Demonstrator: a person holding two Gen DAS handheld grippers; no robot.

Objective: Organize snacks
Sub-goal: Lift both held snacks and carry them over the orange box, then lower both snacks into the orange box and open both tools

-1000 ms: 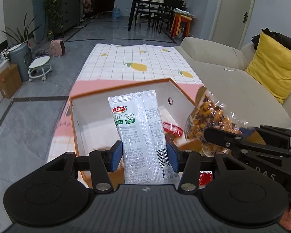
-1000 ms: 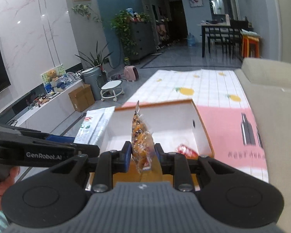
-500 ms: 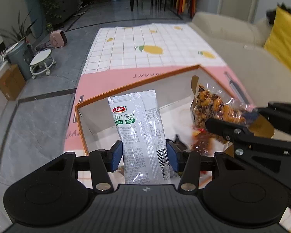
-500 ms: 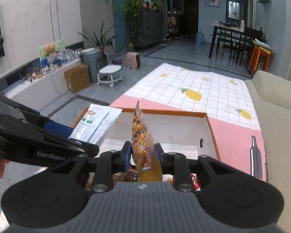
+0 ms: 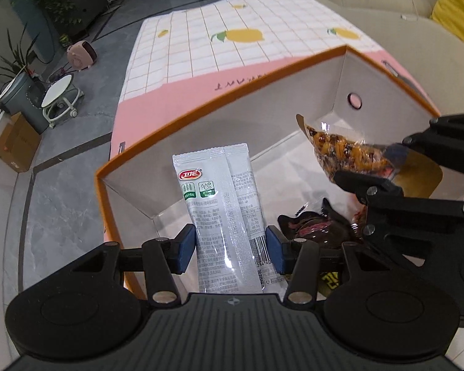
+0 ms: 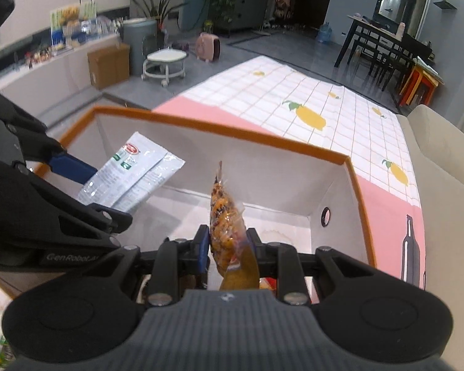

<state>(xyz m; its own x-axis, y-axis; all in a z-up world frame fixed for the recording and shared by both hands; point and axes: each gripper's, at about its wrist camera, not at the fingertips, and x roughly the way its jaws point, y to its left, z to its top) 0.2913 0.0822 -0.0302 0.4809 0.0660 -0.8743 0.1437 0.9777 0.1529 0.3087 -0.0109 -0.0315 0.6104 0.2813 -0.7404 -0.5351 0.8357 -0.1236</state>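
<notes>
My left gripper [image 5: 231, 249] is shut on a grey-white snack packet [image 5: 222, 210] with a red logo, held upright over the near end of the orange-rimmed white box [image 5: 232, 99]. My right gripper [image 6: 228, 252] is shut on a clear bag of orange-brown snacks [image 6: 224, 225], held edge-on over the same box [image 6: 263, 145]. The right gripper and its bag [image 5: 349, 151] show at the right of the left wrist view. The left gripper's packet [image 6: 133, 176] shows at the left of the right wrist view. Dark and red wrapped snacks [image 5: 312, 225] lie on the box floor.
The box stands on a pink and lemon-print cloth [image 5: 232, 40]. A beige sofa [image 5: 402, 31] with a yellow cushion [image 5: 457, 3] runs along the right. A white stool [image 6: 165, 61], a cardboard carton [image 6: 108, 65] and a pink heater [image 6: 208, 46] stand on the grey floor at the left.
Both grippers have moved forward and tilted down over the box, each still holding its packet. The box interior now fills both views and the snacks on its floor show.
</notes>
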